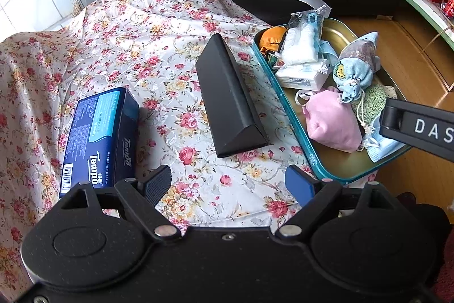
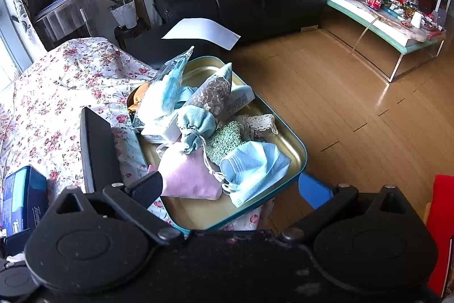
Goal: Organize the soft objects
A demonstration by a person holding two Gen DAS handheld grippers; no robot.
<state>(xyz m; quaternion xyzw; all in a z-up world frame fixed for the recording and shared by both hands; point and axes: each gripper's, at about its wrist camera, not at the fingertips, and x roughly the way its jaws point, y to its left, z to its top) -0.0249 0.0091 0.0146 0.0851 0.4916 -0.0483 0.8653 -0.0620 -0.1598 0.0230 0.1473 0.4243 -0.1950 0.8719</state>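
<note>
1. I'm holding my left gripper (image 1: 228, 188) over the floral cloth (image 1: 127, 27), jaws spread wide, nothing sitting between them.
2. I'm holding my right gripper (image 2: 231, 186) over the near end of the tin tray (image 2: 298, 144), jaws also spread, gripping nothing.
3. The tray is sitting at the cloth's right edge, and the soft things are lying heaped inside it.
4. The pink pouch (image 2: 188, 175) is lying at the near end, just ahead of my right gripper's left finger; I can't tell whether they're touching.
5. The blue face mask (image 2: 252, 166) is lying beside the pink pouch, with the green knit piece (image 2: 227, 137) behind it.
6. The light blue drawstring bag (image 2: 195, 127) is resting on top of the pile, a bag of dried bits (image 2: 214, 93) leaning behind it.
7. The black triangular case (image 1: 229, 98) is lying on the cloth left of the tray, apart from it.
8. The Tempo tissue box (image 1: 99, 132) is lying further left, near my left gripper's left finger.
</note>
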